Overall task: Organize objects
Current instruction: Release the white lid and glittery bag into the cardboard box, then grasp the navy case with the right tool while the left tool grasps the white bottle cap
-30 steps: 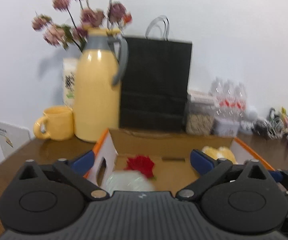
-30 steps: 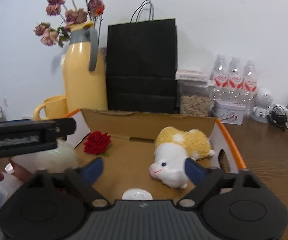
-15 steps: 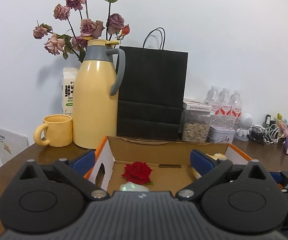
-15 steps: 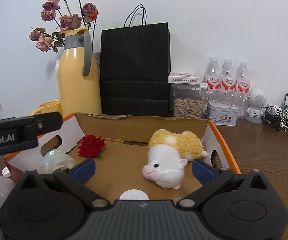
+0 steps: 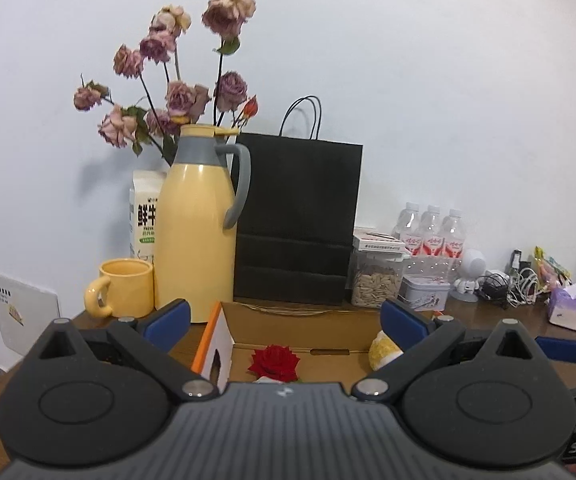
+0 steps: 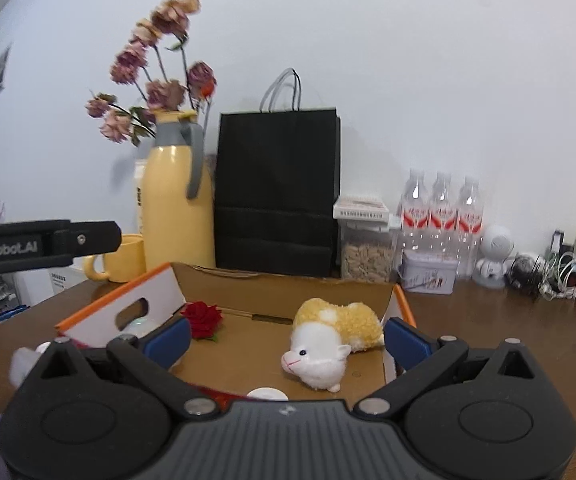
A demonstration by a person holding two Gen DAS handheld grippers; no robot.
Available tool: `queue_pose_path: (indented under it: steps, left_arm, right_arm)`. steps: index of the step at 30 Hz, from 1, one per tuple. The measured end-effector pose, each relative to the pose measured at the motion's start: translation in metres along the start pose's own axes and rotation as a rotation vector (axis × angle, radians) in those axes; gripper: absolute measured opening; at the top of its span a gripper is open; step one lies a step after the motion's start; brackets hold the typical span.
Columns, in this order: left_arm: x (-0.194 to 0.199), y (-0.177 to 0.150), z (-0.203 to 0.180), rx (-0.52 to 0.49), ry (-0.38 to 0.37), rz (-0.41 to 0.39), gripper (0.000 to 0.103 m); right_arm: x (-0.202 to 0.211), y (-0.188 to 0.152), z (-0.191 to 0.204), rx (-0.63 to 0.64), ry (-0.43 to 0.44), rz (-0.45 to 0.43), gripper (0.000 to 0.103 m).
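Here both hand-held grippers are empty and wide open. The right hand-held gripper [image 6: 286, 336] stands with its blue pads far apart and nothing between them; it looks into the cardboard box [image 6: 288, 286] from the near side. The left hand-held gripper [image 5: 286, 320] is just as wide and holds nothing.

Just beyond the right one, a little to the right of its middle line, lies the plush sheep [image 6: 333, 342] on the box floor. Its long axis runs slanted: the white head comes toward the near side, the yellow back goes away to the far right. I judge that the right hand is the nearer one for it, and that the jaws must turn somewhat to close across the body.

Further left, near the far left corner of the box, lies the red rose [image 6: 203, 319]; from the left hand-held gripper it is almost straight ahead. A small white round thing [image 6: 266, 394] sits at the near edge, half hidden.

Behind the box, on the worktop [image 6: 487, 320], stand the yellow thermos [image 6: 176, 204] and the black paper bag [image 6: 276, 192].
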State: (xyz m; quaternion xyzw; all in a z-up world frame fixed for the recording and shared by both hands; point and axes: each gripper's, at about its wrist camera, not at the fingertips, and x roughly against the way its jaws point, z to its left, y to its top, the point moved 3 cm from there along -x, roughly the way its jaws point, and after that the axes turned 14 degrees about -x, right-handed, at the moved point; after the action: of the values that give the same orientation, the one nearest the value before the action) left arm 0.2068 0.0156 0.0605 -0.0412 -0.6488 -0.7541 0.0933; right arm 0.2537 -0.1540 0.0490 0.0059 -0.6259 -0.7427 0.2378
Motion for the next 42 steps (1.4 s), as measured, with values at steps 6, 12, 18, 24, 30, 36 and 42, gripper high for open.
queue_pose_path:
  steps: [6,12,18,24,30,36,42]
  left_arm:
    - [0.034,-0.002,0.009,-0.023,-0.005,0.026,0.103]
    - [0.063,-0.013,0.021,-0.027,-0.008,0.072,0.103]
    - [0.09,-0.03,0.031,-0.036,-0.011,0.118,0.103]
    - [0.114,-0.062,0.037,-0.006,-0.023,0.181,0.103]
    - [0.12,-0.096,0.041,0.005,-0.032,0.272,0.103]
    - [0.12,-0.102,0.049,0.025,-0.018,0.285,0.103]
    - [0.118,-0.107,0.053,0.041,-0.013,0.295,0.103]
  right_arm:
    - [0.037,-0.009,0.002,0.013,0.012,0.023,0.103]
    - [0.068,-0.03,0.006,0.025,0.011,0.065,0.103]
    - [0.09,-0.051,0.011,0.024,0.027,0.12,0.103]
    - [0.103,-0.073,0.013,-0.012,0.035,0.171,0.103]
    - [0.107,-0.088,0.016,-0.021,0.03,0.218,0.103]
    - [0.1,-0.088,0.02,-0.043,0.03,0.233,0.103]
    - [0.085,-0.09,0.023,-0.074,0.04,0.271,0.103]
